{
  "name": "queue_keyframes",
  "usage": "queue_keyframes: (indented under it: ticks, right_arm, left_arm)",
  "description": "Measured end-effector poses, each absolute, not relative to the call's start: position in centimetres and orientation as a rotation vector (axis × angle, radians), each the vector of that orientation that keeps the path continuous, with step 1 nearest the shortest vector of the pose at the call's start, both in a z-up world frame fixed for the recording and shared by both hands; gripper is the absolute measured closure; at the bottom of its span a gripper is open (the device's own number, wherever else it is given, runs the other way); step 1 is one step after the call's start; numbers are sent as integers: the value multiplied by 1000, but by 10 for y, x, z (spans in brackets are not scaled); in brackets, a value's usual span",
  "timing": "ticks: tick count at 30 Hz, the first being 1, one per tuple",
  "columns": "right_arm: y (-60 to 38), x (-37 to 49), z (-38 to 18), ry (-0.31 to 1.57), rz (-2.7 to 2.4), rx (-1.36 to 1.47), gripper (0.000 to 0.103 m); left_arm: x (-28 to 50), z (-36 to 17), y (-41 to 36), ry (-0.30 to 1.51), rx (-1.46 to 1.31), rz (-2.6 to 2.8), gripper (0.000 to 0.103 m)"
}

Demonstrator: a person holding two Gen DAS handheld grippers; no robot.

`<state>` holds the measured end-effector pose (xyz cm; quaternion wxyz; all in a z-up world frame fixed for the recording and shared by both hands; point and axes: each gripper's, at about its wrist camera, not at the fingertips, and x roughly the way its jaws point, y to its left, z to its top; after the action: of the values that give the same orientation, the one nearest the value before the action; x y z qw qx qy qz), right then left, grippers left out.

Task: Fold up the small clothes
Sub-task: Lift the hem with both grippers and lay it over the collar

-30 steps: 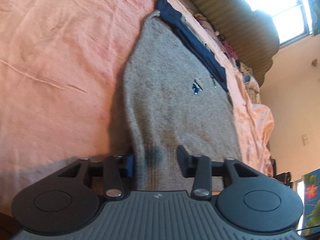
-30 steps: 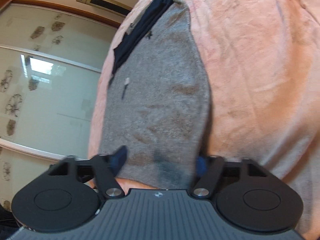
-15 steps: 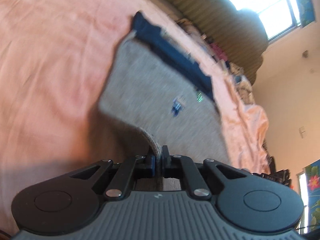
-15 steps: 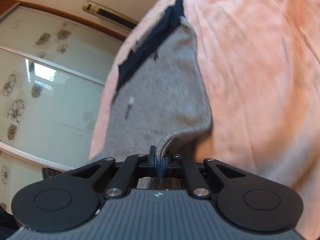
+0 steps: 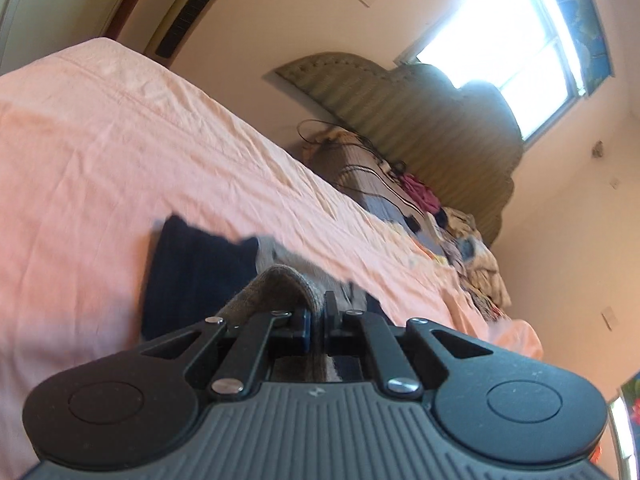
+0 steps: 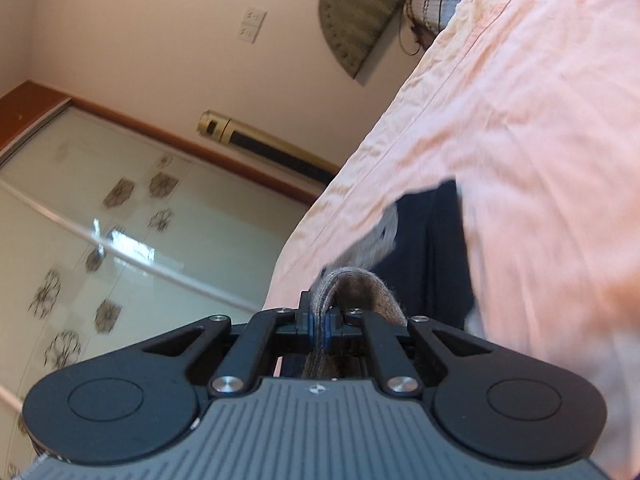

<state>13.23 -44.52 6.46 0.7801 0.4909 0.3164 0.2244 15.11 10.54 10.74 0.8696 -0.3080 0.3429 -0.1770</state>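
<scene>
A grey knitted garment [image 5: 276, 284] with a navy band [image 5: 192, 276] lies on a pink bedsheet [image 5: 100, 152]. In the left wrist view my left gripper [image 5: 317, 320] is shut on the garment's ribbed grey hem, which arches up out of the jaws. In the right wrist view my right gripper [image 6: 318, 320] is shut on the other end of the same hem [image 6: 360, 284]. The hem is lifted and carried over the garment, so only the navy band [image 6: 432, 248] and a sliver of grey show beyond the fingers. The rest of the garment is hidden under the grippers.
The pink bedsheet [image 6: 520, 120] stretches away on both sides. A padded green headboard [image 5: 420, 120], a striped pillow [image 5: 360, 172] with cables and a heap of clothes [image 5: 468, 240] lie at the bed's far end. Glass sliding doors [image 6: 120, 240] and a standing air conditioner [image 6: 264, 144] are beyond the bed's edge.
Both grippers closed on the grey hem, then lifted it and carried it across the garment toward the navy band. The flat grey panel seen earlier is now covered.
</scene>
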Motion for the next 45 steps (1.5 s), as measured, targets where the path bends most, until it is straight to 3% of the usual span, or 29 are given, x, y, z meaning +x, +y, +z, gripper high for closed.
queue_keyframes:
  ticks: [6, 8, 9, 10, 11, 12, 14, 16, 19, 24, 27, 29, 33, 38, 39, 40, 41, 42, 43, 44, 45]
  right_arm:
    - [-457, 211, 20, 717, 372, 1152, 90]
    - [-459, 225, 6, 694, 346, 1219, 80]
    - [-460, 228, 3, 688, 326, 1237, 58]
    - [-461, 230, 2, 679, 298, 1245, 17]
    - [-462, 227, 3, 660, 269, 1239, 2]
    - [-463, 222, 5, 624, 268, 1230, 1]
    - [-463, 213, 8, 628, 306, 1228, 2]
    - [-463, 189, 16, 643, 341, 1178, 2]
    - [-461, 137, 28, 669, 369, 1070, 2]
    - [-457, 40, 22, 744, 269, 969, 3]
    - [-452, 3, 16, 723, 253, 977, 10]
    - [-445, -2, 16, 719, 253, 1008, 9]
    - [-415, 15, 11, 756, 296, 1033, 8]
    - [-385, 50, 12, 763, 276, 1002, 10]
    - [-381, 57, 15, 761, 263, 981, 14]
    - [-379, 62, 14, 769, 269, 987, 32]
    - [-378, 66, 9, 791, 262, 1007, 43]
    - [-378, 70, 4, 819, 236, 1017, 65]
    - [-377, 72, -2, 836, 219, 1011, 79]
    - [-377, 73, -7, 845, 206, 1007, 86]
    - [-379, 72, -12, 839, 211, 1027, 90]
  left_arm:
    - [233, 69, 114, 711, -726, -220, 98]
    - [248, 53, 123, 695, -768, -191, 98]
    - [252, 47, 128, 678, -789, -180, 96]
    - [254, 43, 133, 678, -811, -174, 92]
    - [254, 40, 138, 682, -830, -158, 89]
    - [249, 40, 143, 663, -842, -143, 84]
    - [230, 48, 150, 604, -824, -130, 67]
    - [201, 59, 155, 578, -774, -80, 25]
    - [141, 65, 157, 538, -751, -44, 20]
    - [54, 37, 142, 631, -745, -36, 20]
    - [31, 12, 130, 699, -758, -31, 20]
    - [26, 4, 124, 664, -757, -25, 18]
    - [41, 3, 116, 636, -783, -33, 0]
    - [62, 4, 106, 646, -752, 11, 0]
    - [67, 6, 105, 668, -740, 10, 0]
    - [71, 7, 105, 683, -739, 9, 0]
    - [72, 7, 107, 698, -740, 3, 0]
    - [74, 8, 109, 710, -742, -6, 1]
    - [73, 8, 111, 716, -743, -7, 8]
    - [74, 8, 112, 723, -732, 12, 17]
    - [74, 8, 115, 737, -719, 36, 50]
